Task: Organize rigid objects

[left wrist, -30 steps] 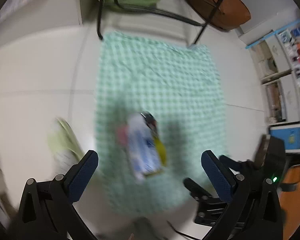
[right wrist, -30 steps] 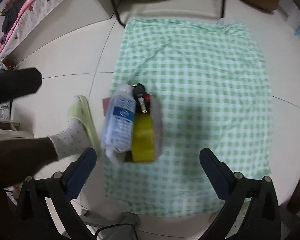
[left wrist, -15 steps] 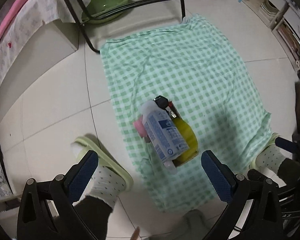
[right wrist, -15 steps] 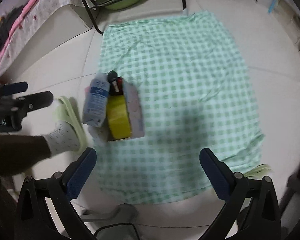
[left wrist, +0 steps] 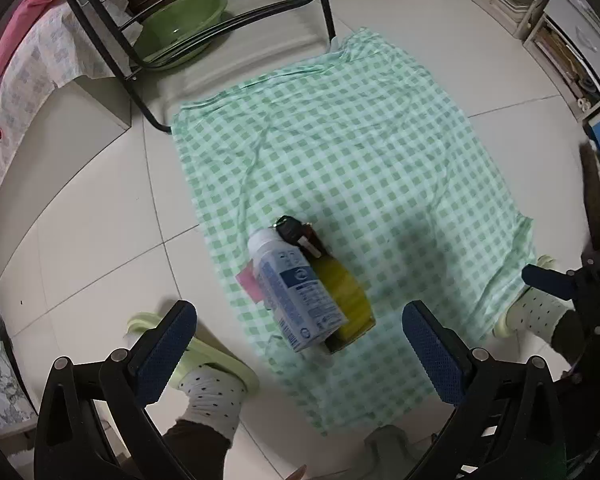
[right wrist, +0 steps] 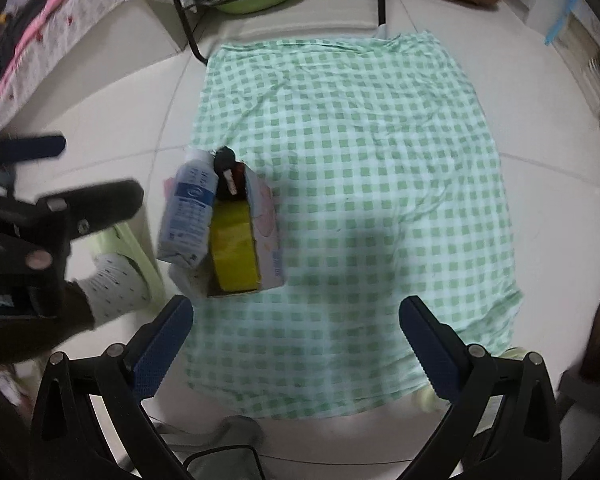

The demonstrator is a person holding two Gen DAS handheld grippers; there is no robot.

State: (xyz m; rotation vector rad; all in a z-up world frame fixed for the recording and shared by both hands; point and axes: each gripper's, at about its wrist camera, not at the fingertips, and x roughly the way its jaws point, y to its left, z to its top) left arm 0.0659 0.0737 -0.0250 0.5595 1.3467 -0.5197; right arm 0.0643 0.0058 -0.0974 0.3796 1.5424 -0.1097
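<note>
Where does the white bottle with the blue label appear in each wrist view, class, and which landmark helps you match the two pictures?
Left wrist: the white bottle lies just below centre, on the cloth's left edge.
Right wrist: the white bottle lies left of centre, beside the box's yellow contents.
Shared landmark: the green checked cloth under it.

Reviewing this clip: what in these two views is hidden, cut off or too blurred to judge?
- Box: left wall hidden by the bottle in both views.
- Bottle label: print too small to read.
- Key: blade hidden inside the box.
- Pink item: mostly under the bottle, unidentifiable.
- Left gripper in the right wrist view: motion-blurred, cut by the frame edge.
</note>
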